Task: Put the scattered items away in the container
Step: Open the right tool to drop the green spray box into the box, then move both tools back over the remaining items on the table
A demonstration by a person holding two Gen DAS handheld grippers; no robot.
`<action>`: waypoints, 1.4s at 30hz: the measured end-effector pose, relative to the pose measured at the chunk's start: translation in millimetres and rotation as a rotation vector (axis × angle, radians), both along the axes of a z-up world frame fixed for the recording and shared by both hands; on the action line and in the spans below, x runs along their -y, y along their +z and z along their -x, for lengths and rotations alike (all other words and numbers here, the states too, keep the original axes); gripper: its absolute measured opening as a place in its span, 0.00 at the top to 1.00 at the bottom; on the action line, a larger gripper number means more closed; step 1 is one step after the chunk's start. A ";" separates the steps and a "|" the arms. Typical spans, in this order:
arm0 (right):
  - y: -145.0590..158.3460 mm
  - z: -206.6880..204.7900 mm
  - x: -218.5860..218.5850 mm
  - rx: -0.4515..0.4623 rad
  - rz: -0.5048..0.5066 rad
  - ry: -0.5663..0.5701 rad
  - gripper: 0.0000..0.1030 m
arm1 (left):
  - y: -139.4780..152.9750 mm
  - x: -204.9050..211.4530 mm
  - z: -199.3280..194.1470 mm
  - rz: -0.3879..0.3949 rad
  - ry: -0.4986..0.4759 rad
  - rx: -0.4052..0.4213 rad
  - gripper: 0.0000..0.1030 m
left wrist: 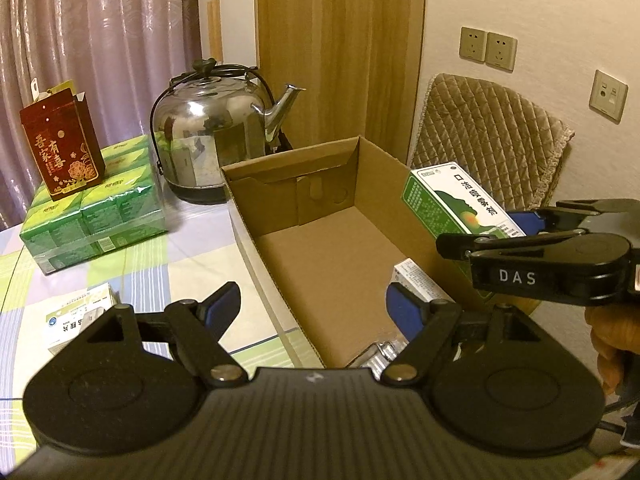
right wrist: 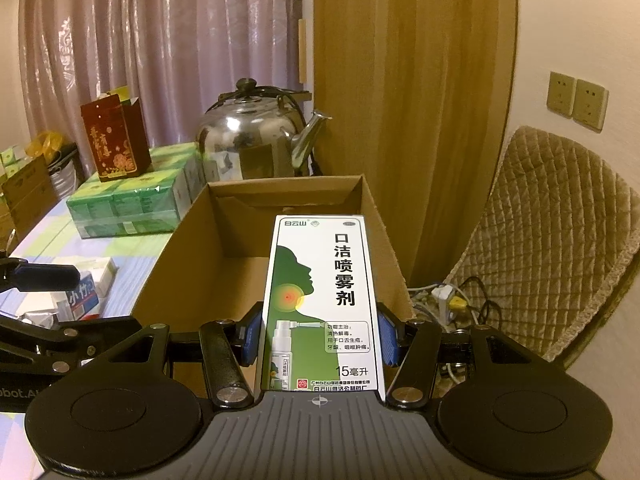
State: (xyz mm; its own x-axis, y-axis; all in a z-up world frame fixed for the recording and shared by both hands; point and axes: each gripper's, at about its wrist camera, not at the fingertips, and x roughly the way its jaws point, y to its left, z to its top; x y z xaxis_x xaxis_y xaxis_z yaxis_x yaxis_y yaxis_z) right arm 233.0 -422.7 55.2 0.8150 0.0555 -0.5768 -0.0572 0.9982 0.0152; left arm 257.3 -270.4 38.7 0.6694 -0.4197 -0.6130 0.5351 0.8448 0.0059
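Note:
The open cardboard box (left wrist: pixel 352 168) stands on the table with a small white carton (left wrist: pixel 416 280) and a foil blister pack (left wrist: pixel 380 354) lying in its near end. My left gripper (left wrist: pixel 314 304) hovers over the box's near left wall, open, with nothing between its blue pads. My right gripper (right wrist: pixel 320 336) is shut on a green-and-white spray carton (right wrist: pixel 320 304), held flat above the box's (right wrist: pixel 280 188) right side. In the left wrist view that carton (left wrist: pixel 452 196) sticks out over the box's right wall. Another white medicine carton (left wrist: pixel 76 316) lies on the checked tablecloth to the left.
A steel kettle (left wrist: pixel 216 132) stands just behind the box. Left of it is a stack of green tissue packs (left wrist: pixel 96 208) with a red gift box (left wrist: pixel 60 148) on top. More small cartons (right wrist: pixel 84 292) lie on the table. A quilted chair (right wrist: pixel 560 240) and cables sit to the right.

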 end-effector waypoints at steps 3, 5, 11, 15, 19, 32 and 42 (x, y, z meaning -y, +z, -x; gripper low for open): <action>0.4 -1.1 -2.0 -0.001 0.001 0.004 0.49 | 0.7 -1.2 0.7 0.001 0.001 0.000 0.26; 0.8 -1.6 -3.5 -0.001 0.004 0.006 0.49 | 1.0 -1.8 0.6 0.003 0.002 -0.001 0.26; 0.5 -4.0 -3.7 0.003 -0.005 0.013 0.49 | 1.1 -3.1 0.0 0.005 0.004 -0.002 0.26; 0.9 -5.0 -2.3 0.013 -0.028 0.025 0.44 | 0.2 -5.2 0.6 0.012 0.003 -0.014 0.26; 2.4 -2.1 -1.1 0.023 -0.029 0.016 0.43 | -1.2 -7.8 0.4 0.012 0.009 -0.017 0.26; 11.8 28.0 -0.9 0.028 -0.044 -0.006 0.37 | 3.1 -25.6 15.8 0.017 0.026 -0.022 0.26; 29.1 68.4 -30.7 0.045 -0.031 0.023 0.31 | 14.5 -60.3 50.5 0.022 0.057 -0.029 0.26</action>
State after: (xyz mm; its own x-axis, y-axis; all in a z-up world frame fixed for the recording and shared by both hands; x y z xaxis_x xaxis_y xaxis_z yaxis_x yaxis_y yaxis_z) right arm 164.6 -392.0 84.3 0.8382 0.0915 -0.5376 -0.0810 0.9958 0.0433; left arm 206.8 -210.1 53.2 0.6748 -0.3951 -0.6233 0.4858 0.8736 -0.0279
